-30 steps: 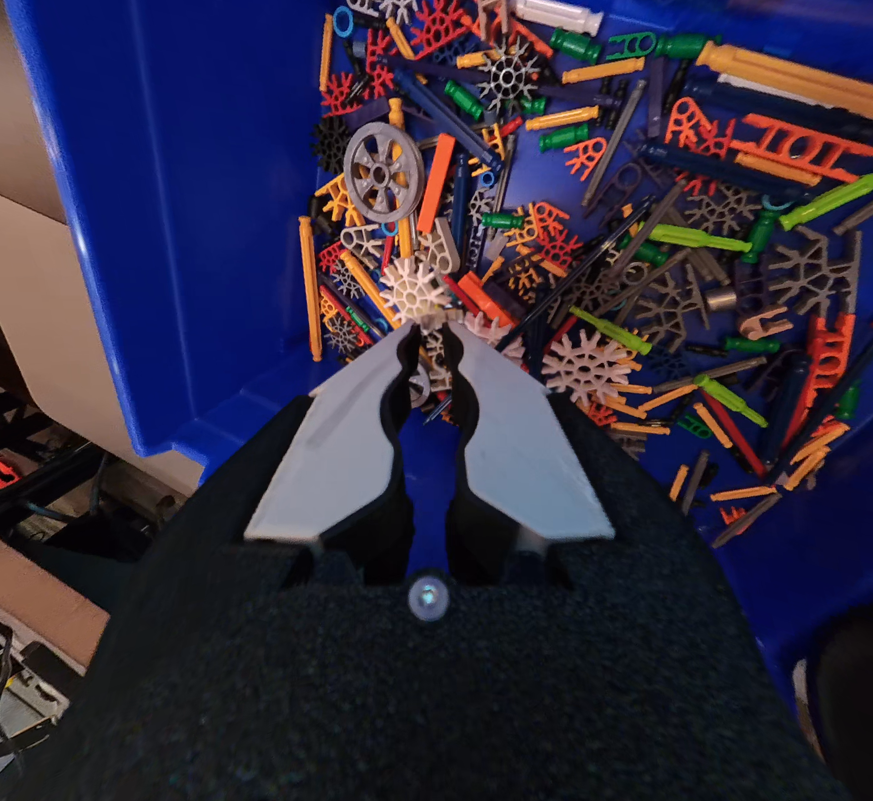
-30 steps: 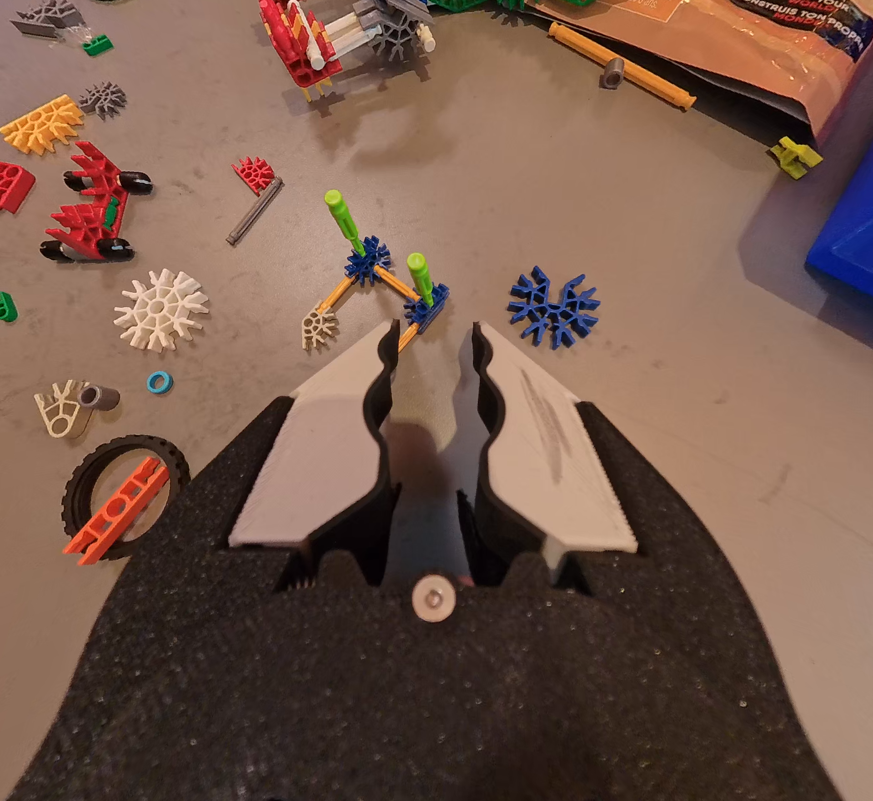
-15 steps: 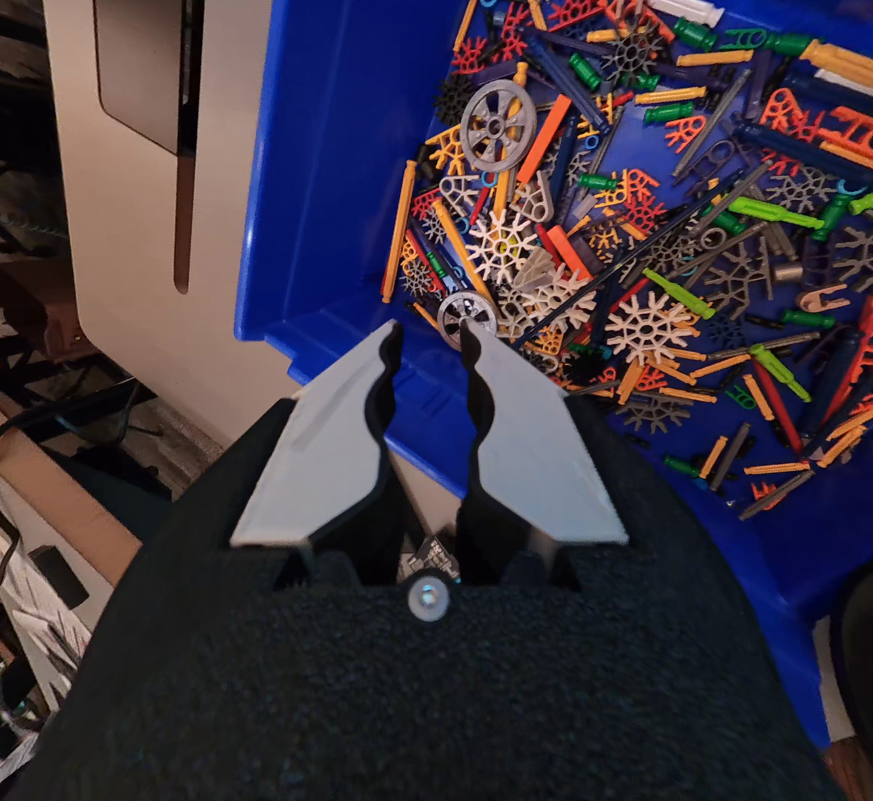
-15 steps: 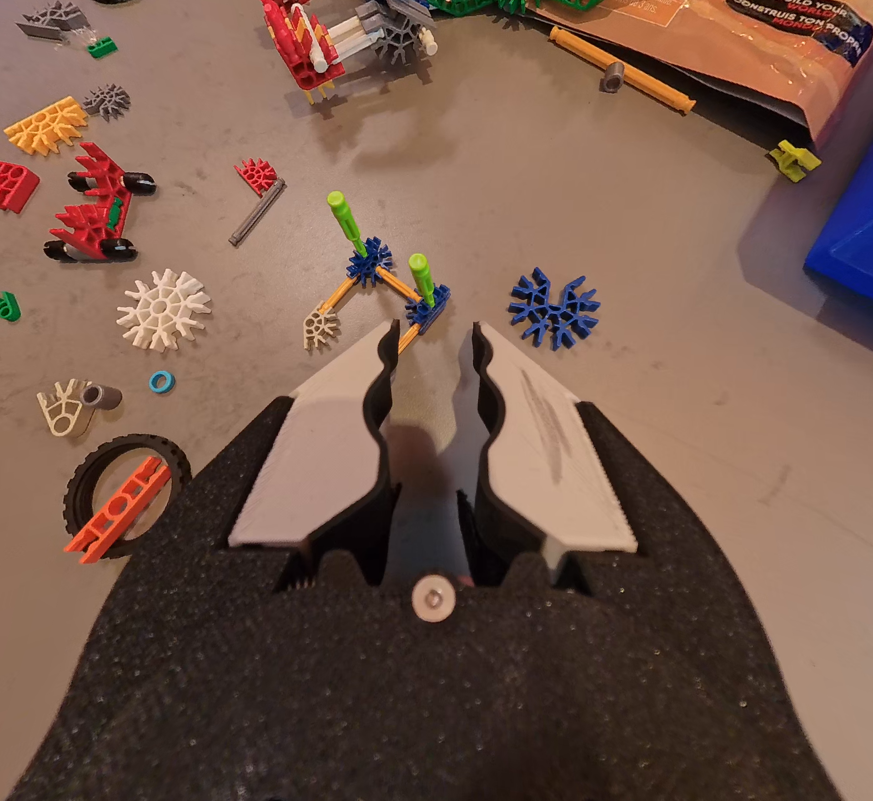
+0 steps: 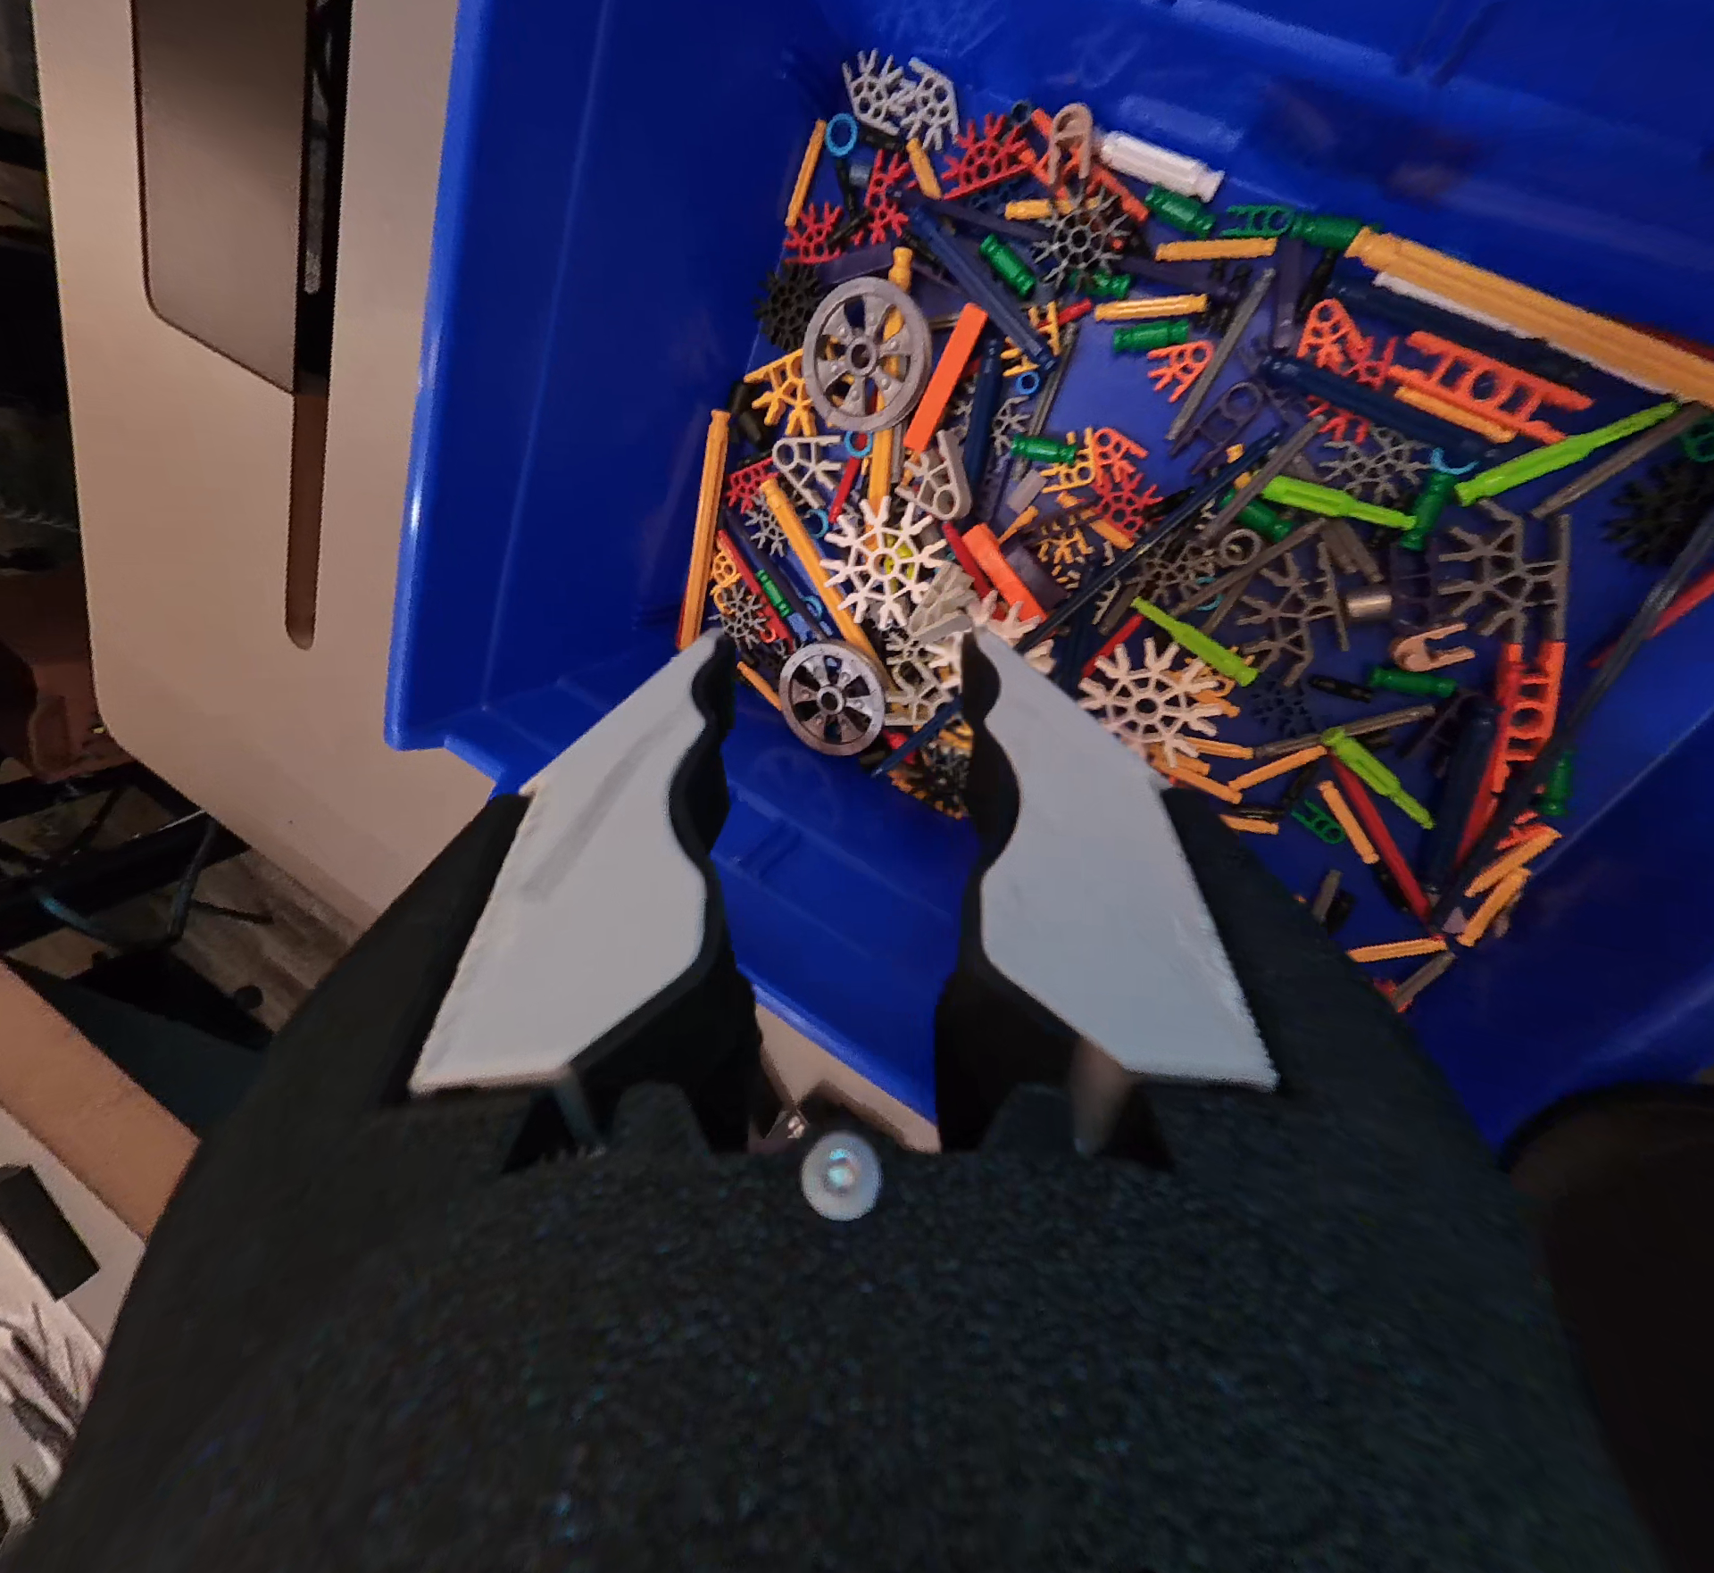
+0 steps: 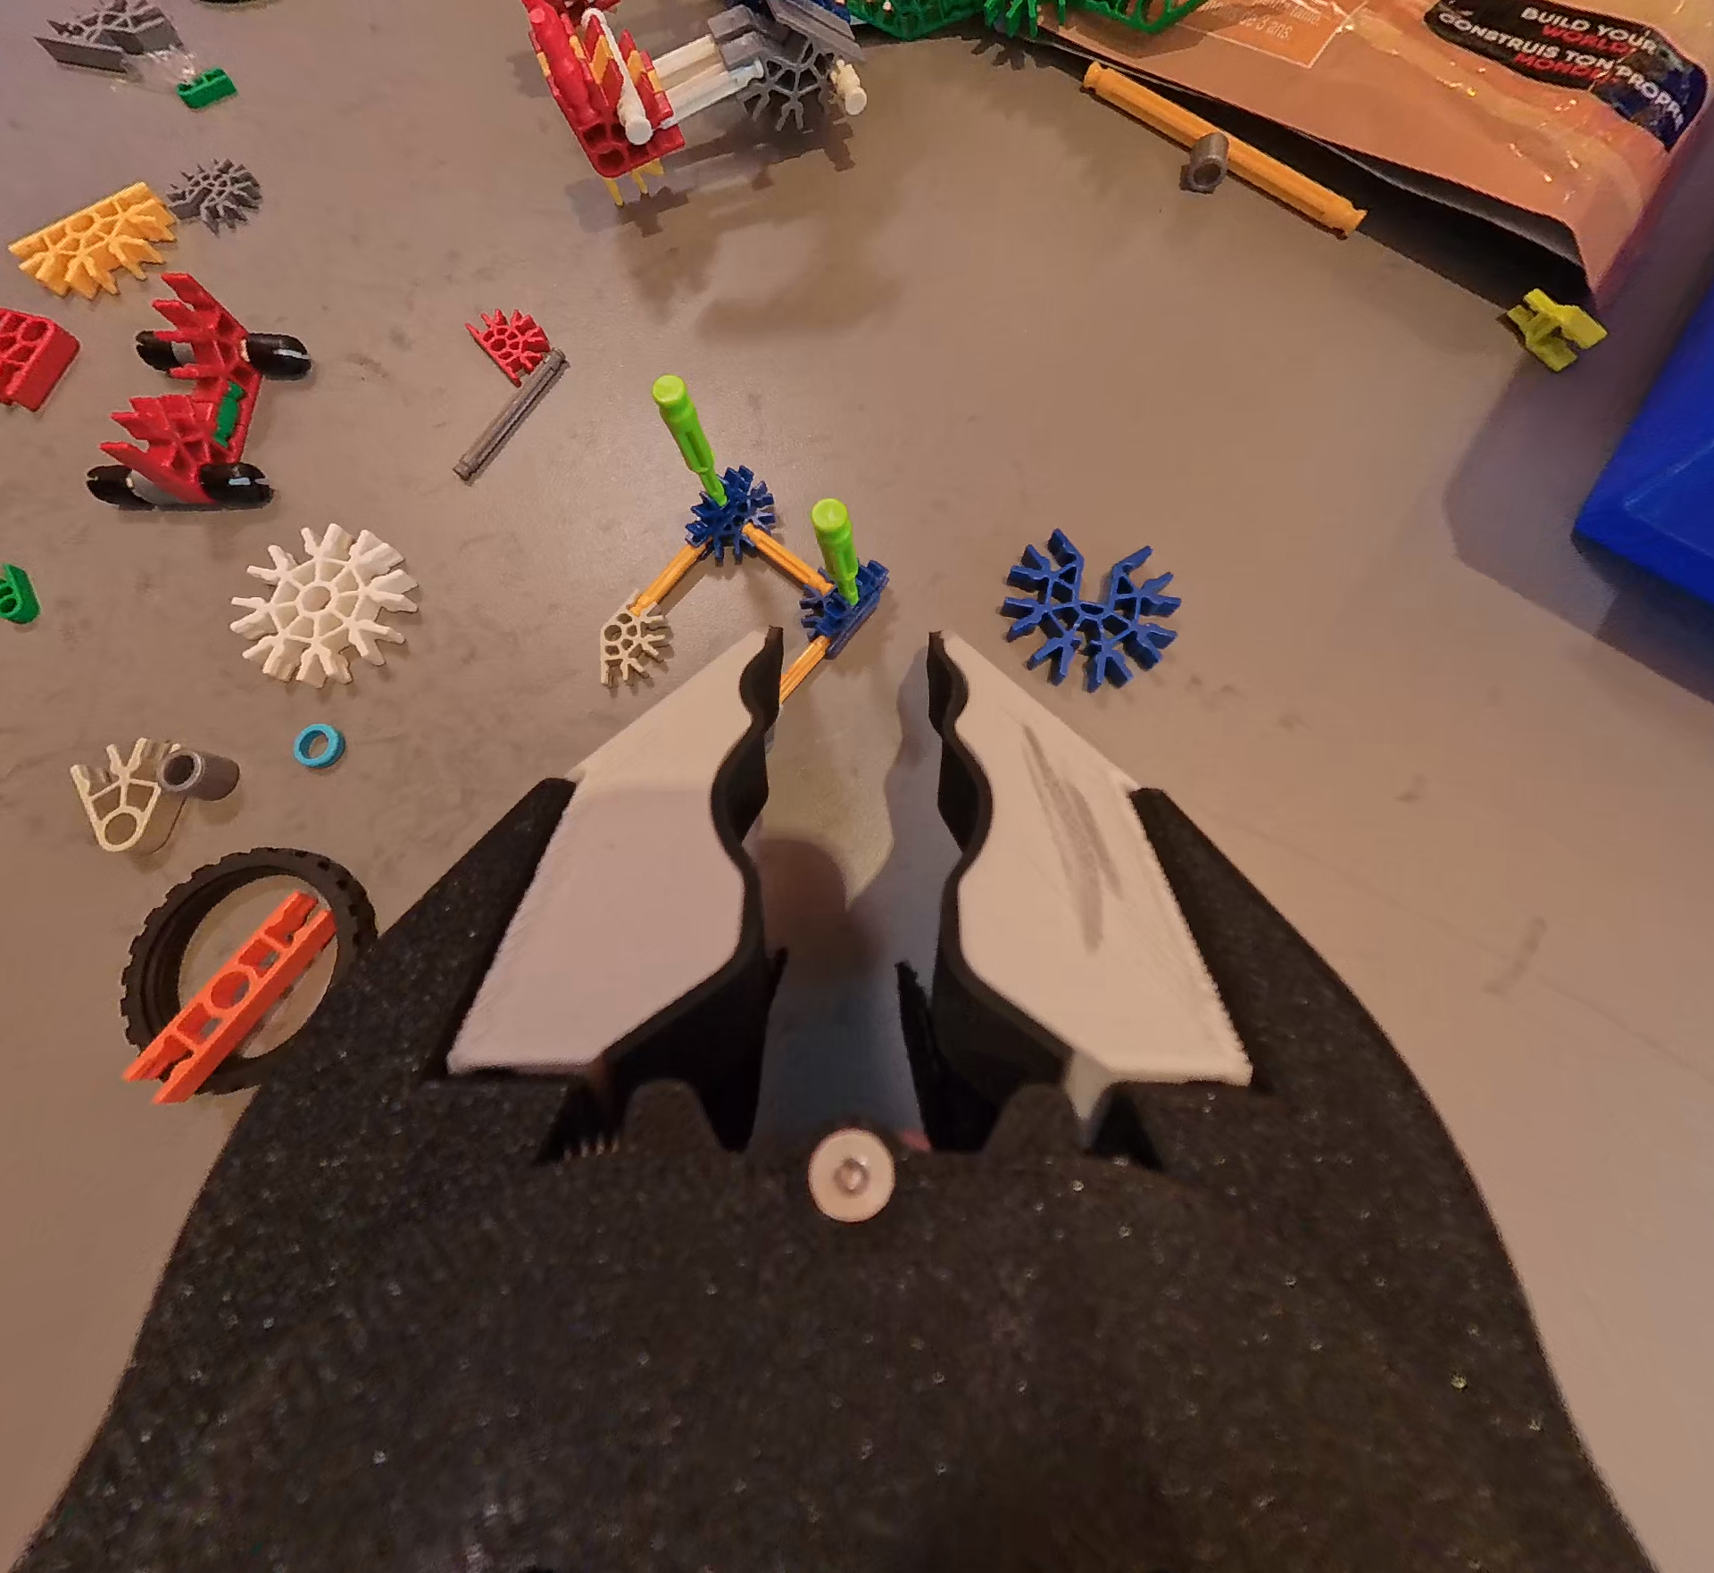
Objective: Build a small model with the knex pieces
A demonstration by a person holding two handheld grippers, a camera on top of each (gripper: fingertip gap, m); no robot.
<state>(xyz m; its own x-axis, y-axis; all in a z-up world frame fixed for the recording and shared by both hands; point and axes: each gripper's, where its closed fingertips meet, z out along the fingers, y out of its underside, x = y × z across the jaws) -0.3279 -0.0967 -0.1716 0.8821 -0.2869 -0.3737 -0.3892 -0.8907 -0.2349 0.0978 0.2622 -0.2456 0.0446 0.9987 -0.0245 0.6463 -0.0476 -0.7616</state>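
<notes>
Surface: grey surface [image 6: 1206, 601], scattered toy parts.
Left claw [image 5: 839, 675]: wide, empty, above small wheel [image 5: 832, 700] in blue bin [image 5: 575, 323].
Right claw [image 6: 853, 647]: wide, empty; blue-and-yellow rod piece [image 6: 742, 545] at 11 o'clock.
Risk: neighbouring rods may catch the claw tips.

The deep blue plastic bin [image 5: 594, 323] looks glossy and smooth; the grey table surface [image 6: 1113, 415] is matt; the brown printed bag [image 6: 1447, 91] at its far-right edge shines like film.
</notes>
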